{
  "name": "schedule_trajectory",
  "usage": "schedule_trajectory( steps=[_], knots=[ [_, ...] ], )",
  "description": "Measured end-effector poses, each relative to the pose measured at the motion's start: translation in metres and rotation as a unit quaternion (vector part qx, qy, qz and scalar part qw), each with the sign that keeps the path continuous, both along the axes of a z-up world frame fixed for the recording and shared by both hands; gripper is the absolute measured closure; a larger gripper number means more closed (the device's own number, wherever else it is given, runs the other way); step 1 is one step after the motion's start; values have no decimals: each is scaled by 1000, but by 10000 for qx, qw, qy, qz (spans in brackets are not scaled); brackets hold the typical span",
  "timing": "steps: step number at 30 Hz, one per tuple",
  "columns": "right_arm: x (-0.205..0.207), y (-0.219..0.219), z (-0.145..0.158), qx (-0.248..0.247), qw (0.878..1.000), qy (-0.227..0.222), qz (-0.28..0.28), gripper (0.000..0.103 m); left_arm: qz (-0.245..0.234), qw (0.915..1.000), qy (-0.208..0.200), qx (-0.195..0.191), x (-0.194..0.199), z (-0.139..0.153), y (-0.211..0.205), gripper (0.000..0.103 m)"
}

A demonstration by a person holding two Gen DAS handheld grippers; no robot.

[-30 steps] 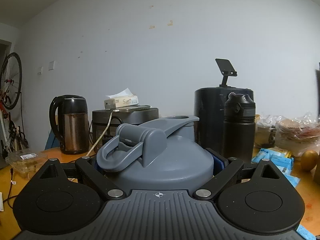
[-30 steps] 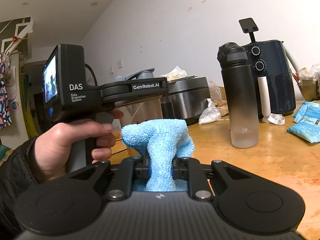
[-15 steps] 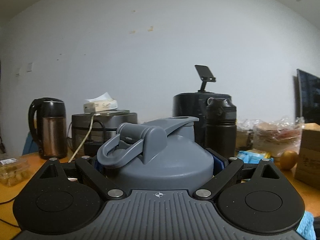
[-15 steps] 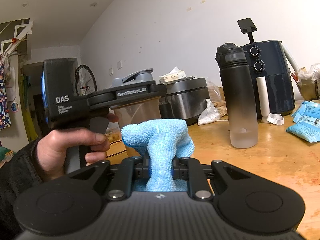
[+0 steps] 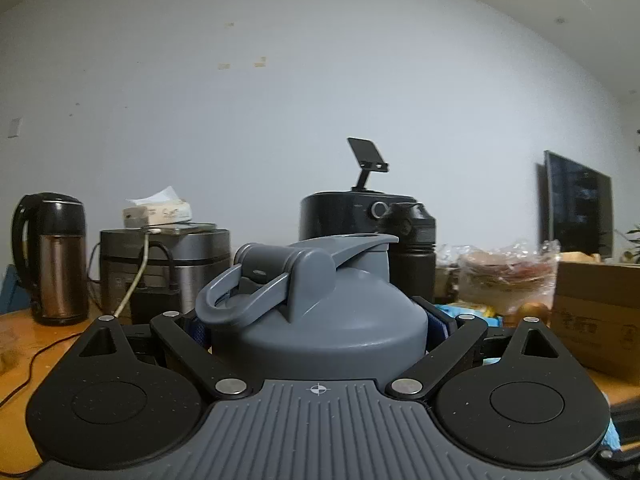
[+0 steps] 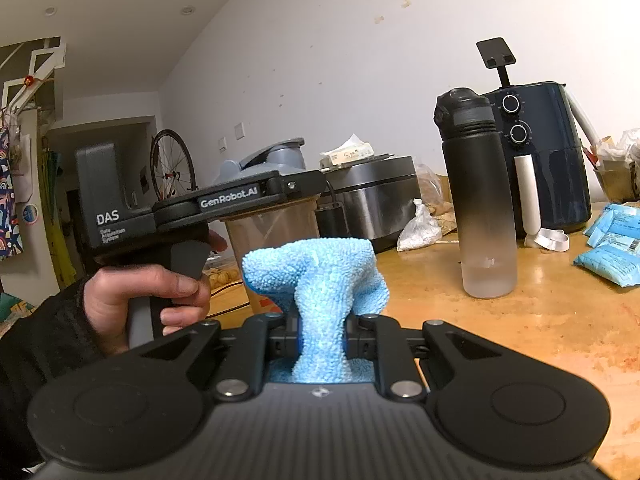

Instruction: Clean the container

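Progress on container cleaning: preparation apparently complete, wiping apparently not begun.

Item 1. Shaker bottle (image 5: pixel 320 312), grey domed lid with flip cap and carry loop, translucent smoky body. Held off the table, clamped at the lid between the blue-padded jaws of the left gripper (image 5: pixel 318 326). Lid was on; interior unreachable until it comes off. In the right wrist view the bottle sat at 10 o'clock from the cloth, near it but apart.

Item 2. Blue microfibre cloth (image 6: pixel 320 276), bunched, pinched in the almost fully closed jaws of the right gripper (image 6: pixel 320 342). No contact with the bottle was visible.

Item 3. Person's left hand (image 6: pixel 148 300), dark sleeve, wrapped round the gripper handle.

Remaining, by judgement: bring cloth to bottle, wipe outside, possibly open the lid for the inside. No wetness or soiling could be made out.

Legible writing: "DAS" and "GenRobot.AI" on the left gripper body; smaller lines under "DAS" only partly readable. Tissue box (image 6: pixel 352 152) at 12 o'clock bore script too small to read.

Bystanders on the wooden table (image 6: pixel 540 320): black-to-frosted water bottle (image 6: pixel 480 200) at 2 o'clock, navy air fryer (image 6: pixel 548 152) behind it, rice cooker (image 6: pixel 372 196), kettle (image 5: pixel 52 256), blue packets (image 6: pixel 612 256) at 3 o'clock, print unreadable.
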State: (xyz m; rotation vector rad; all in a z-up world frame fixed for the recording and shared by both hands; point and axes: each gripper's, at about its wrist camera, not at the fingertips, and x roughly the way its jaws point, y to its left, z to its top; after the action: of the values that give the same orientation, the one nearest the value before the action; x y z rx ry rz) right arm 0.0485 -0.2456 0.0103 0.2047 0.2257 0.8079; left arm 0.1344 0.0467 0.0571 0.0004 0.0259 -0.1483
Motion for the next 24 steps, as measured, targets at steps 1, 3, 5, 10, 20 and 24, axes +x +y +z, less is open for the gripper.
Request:
schedule_trajectory(
  steps=[1,3,5,10,20,24],
  knots=[
    [0,0,0,2,10000,-2,0,92,-69,10000,-3,-2,1,-1,0,8],
    [0,0,1,4,10000,-5,-6,92,-213,9998,-8,1,2,-3,-1,8],
    [0,0,1,11,10000,-3,-7,92,-384,9993,-5,0,3,-5,0,8],
    [0,0,1,22,10000,-3,7,92,-875,9962,-6,-39,11,-7,16,8],
    [3,4,2,9,10000,4,51,92,-1756,9844,51,-113,14,-8,22,8],
    [3,5,2,7,10000,6,53,92,-2008,9795,30,-132,-11,-8,3,8]
  ],
)
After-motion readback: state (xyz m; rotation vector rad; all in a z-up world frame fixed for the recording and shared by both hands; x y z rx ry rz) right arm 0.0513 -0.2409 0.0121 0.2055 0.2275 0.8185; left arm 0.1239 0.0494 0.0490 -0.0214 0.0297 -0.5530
